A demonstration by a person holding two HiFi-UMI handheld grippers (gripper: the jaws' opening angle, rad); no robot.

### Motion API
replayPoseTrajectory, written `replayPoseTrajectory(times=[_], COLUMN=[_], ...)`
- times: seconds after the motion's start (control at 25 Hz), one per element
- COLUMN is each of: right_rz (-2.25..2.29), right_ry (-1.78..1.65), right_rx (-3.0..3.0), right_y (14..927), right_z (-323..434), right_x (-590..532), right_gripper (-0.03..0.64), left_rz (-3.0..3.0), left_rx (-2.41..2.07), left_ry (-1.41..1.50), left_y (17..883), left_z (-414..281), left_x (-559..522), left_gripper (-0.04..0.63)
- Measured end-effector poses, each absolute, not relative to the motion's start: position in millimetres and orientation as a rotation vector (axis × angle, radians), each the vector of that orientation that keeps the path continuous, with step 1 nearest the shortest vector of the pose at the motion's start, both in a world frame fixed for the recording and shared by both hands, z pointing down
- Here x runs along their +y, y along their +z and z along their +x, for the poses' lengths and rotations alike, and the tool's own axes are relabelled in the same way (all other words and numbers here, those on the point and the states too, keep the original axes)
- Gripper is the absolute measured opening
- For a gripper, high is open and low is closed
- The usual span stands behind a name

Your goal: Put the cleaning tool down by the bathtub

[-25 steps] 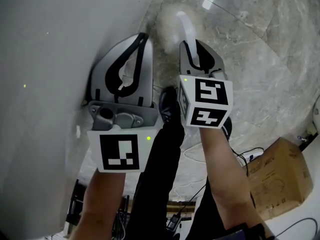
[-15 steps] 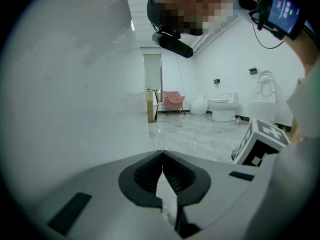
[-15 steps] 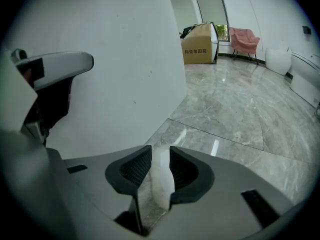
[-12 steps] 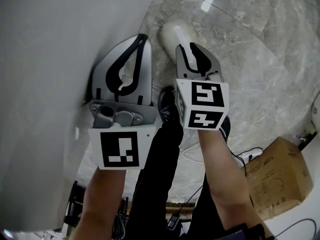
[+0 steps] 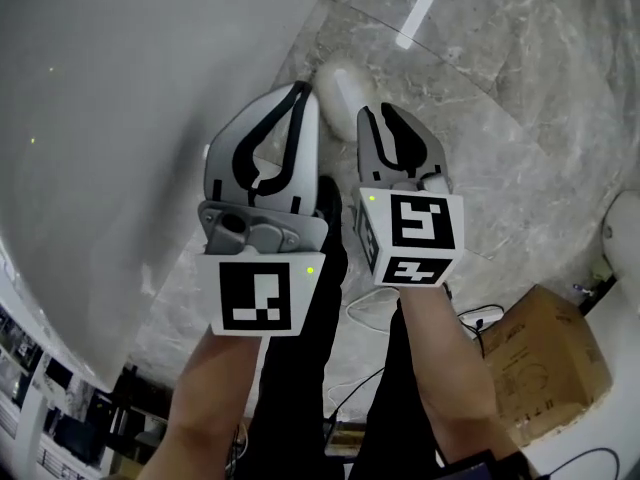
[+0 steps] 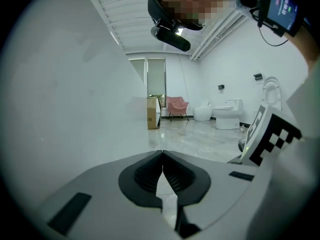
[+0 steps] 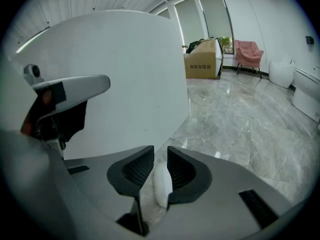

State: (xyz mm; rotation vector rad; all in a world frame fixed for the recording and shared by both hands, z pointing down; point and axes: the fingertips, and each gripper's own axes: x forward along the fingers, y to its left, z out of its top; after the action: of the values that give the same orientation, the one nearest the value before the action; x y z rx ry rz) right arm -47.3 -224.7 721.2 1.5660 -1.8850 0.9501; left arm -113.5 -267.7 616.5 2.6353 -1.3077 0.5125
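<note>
cleaning tool dropped off, both grippers lifted clear
right gripper has let go and risen. the white tool lies on the marble floor just beside the bathtub wall. its jaws have just been narrowing, gripping nothing, tool only visible through the gap. left gripper pinched together, empty. placement looks done.

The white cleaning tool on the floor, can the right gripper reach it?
Probably yes. The right gripper, its jaws just closed a little but apart and empty, hangs above the cleaning tool by the bathtub, with nothing in the way.
</note>
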Motion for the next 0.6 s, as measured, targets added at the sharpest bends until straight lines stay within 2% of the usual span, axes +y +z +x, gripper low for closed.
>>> replayPoseTrajectory(times=[0.44,0.6], right_rz=[1.684,1.718], right_ry=[0.751,0.672], right_rx=[-2.124,-2.188], right_y=[531,474], right_z=[-17,-6], right_x=[-250,-251], right_gripper=[0.016,0.015], left_rz=[2.6,2.617], left_rx=[-1.383,-1.42], left_ry=[0.385,0.305], left_y=[481,430], left_z=[-78,-67], left_x=[-270,-279], left_gripper=[0.015,0.015])
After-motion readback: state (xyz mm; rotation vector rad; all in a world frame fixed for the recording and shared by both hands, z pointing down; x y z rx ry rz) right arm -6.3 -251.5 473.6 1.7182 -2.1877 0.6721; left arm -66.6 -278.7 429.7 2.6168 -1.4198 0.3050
